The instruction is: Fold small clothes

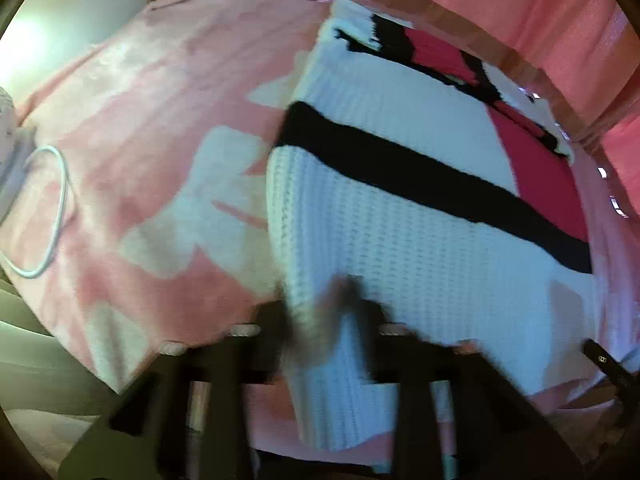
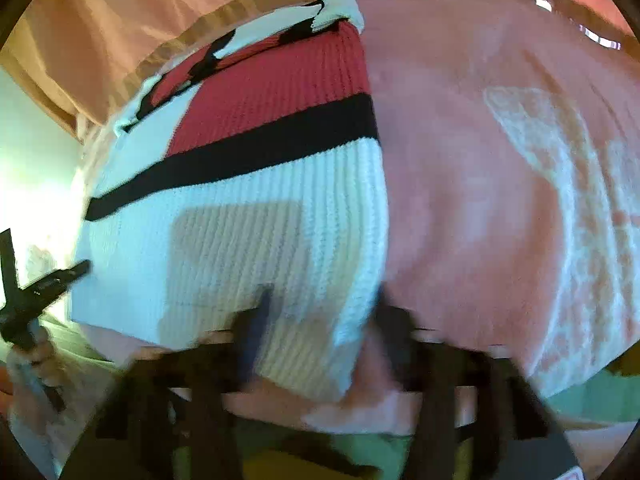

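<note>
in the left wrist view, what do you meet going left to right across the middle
white cable loop → pink and white blanket → white knit sweater with its black stripe → its red panel → pink curtain

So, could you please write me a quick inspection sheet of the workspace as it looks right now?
Surface: pink-and-white patterned blanket, soft and slightly rumpled.
Job's things: white ribbed knit garment with a black stripe and a red panel, lying mostly flat on the blanket.
Clutter: nothing seen.
Grippers: left gripper at the garment's near left corner, right gripper at its near right corner; fabric lies between the fingers of each, but blur hides whether the jaws are shut.
Cables: thin white looped cord at the blanket's left edge.
Surroundings: pink curtain behind.
</note>
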The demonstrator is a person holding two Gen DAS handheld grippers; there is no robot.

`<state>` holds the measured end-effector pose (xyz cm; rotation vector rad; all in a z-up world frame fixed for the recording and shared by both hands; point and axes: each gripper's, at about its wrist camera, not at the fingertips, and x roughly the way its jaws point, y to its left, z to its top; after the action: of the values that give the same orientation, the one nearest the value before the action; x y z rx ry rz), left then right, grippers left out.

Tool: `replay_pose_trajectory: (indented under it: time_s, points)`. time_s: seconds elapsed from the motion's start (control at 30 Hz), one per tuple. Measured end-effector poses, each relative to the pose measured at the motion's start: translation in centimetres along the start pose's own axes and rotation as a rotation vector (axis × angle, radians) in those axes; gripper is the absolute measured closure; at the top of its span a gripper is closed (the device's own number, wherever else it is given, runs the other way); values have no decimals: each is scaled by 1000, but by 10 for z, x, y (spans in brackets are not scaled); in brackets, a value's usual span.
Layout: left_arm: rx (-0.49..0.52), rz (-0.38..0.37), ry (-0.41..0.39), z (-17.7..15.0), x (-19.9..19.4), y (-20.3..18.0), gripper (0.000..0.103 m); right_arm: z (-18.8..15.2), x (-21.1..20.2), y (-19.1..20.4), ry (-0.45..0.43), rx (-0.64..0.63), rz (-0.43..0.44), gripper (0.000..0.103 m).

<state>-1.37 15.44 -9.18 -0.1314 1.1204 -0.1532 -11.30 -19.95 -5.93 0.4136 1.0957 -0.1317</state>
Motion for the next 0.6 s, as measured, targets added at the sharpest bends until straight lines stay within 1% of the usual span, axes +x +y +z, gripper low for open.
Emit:
replay_pose_trajectory:
  time_s: [0.03, 0.07, 0.13, 0.17, 0.27, 0.33, 0.37, 0.47, 0.57, 0.6]
  points:
    - [2, 4, 5, 2, -1, 0, 90, 2, -1, -3, -3, -5, 18, 96]
    - [5, 8, 5, 2, -4, -4, 90, 4, -6, -8, -13, 14, 27, 96]
    - [3, -1, -4, 3, -17, -6, 93, 7, -23, -11, -61, 2, 15, 97]
    - [4, -9, -12, 2, -24, -7, 101, 7, -41, -12, -105, -12, 9, 97]
    - [32, -59, -36, -3, -59, -10, 100, 2, -84, -16, -167, -43, 13, 98]
    - [60, -94, -44, -14, -83, -11, 100, -7, -104, -18, -180, -63, -1, 98]
    - [76, -104, -42, -20, -92, -11, 100, -17, -116, -21, -180, -73, -12, 98]
    - [112, -139, -23, -54, -114, -8, 100, -45, -135, -27, -159, -72, -26, 98]
    - [136, -153, 4, -85, -123, -5, 100, -91, -150, -35, -95, -49, -30, 98]
    - [139, -159, 26, -101, -129, -5, 100, -102, -154, -36, -79, -45, -33, 98]
